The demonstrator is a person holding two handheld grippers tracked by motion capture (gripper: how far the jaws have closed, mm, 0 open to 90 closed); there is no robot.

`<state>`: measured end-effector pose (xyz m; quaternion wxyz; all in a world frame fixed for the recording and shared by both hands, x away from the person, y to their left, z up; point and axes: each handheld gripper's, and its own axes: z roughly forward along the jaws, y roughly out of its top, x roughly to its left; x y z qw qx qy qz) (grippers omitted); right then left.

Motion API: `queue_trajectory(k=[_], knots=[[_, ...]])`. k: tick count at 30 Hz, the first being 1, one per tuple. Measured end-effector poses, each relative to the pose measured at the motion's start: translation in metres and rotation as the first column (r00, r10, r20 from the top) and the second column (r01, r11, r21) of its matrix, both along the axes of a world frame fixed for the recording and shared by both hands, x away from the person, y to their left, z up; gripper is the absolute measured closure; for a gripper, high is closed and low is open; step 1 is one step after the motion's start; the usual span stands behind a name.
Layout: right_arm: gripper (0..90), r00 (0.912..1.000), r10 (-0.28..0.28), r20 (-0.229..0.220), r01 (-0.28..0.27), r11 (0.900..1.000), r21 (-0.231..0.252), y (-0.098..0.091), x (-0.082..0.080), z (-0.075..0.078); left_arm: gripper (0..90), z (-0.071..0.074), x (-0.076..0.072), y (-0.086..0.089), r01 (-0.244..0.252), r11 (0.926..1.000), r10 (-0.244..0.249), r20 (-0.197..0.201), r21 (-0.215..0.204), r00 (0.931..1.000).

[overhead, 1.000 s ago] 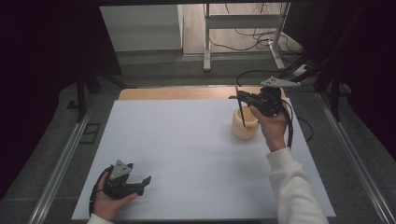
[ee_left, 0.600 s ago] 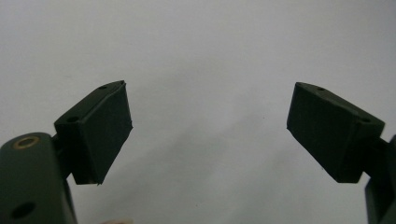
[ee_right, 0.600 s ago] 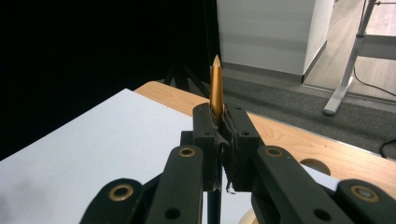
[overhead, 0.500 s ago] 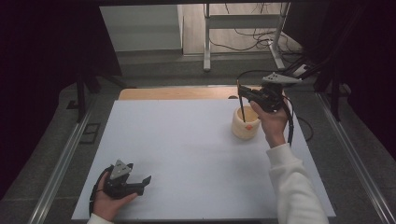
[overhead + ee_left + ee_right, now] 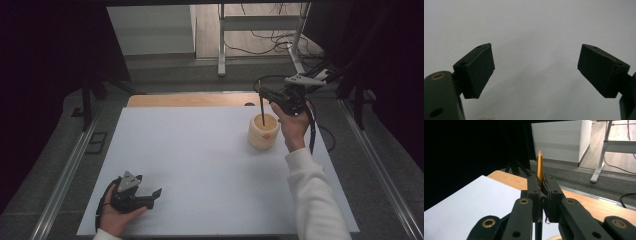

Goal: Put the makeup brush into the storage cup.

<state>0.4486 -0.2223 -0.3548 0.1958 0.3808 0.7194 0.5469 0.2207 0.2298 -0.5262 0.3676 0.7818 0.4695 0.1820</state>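
Right gripper (image 5: 263, 95) is clamped on a thin dark pencil (image 5: 262, 111) w/ a gold-brown pointed end (image 5: 539, 163). That end sticks up just above the fingers (image 5: 533, 188), and the shaft hangs straight down below them into the cream-coloured cup (image 5: 263, 132). In the high view the lower end sits inside the cup's mouth, so my read is the drop-in step is nearly done: pencil is over and partly in the cup, not yet let go. Left to do, prob.: ease jaws apart, lift the hand clear.

Left gripper (image 5: 142, 195) rests near the front edge of the white sheet (image 5: 190, 165), well apart from the cup; its pads (image 5: 477, 72) stand wide apart w/ nothing between them, just bare sheet beyond.

Hard to tell: whether the pencil's lower tip touches the cup's bottom, since the cup wall hides it. Can't see if anything else is inside the cup. The small orange mark (image 5: 267, 135) on the cup's side is too small to read. In the right gripper view the cup is cut off at the bottom edge.
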Motion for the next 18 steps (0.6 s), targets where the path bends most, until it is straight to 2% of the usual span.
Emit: queue_trajectory(k=[18], knots=[[85.1,0.9983,-0.056,-0.018,0.056,0.9982,0.02,-0.013,0.017,-0.01,14.5,0.0,0.0,0.0,-0.001,1.0,0.001,-0.002,0.001,1.0]])
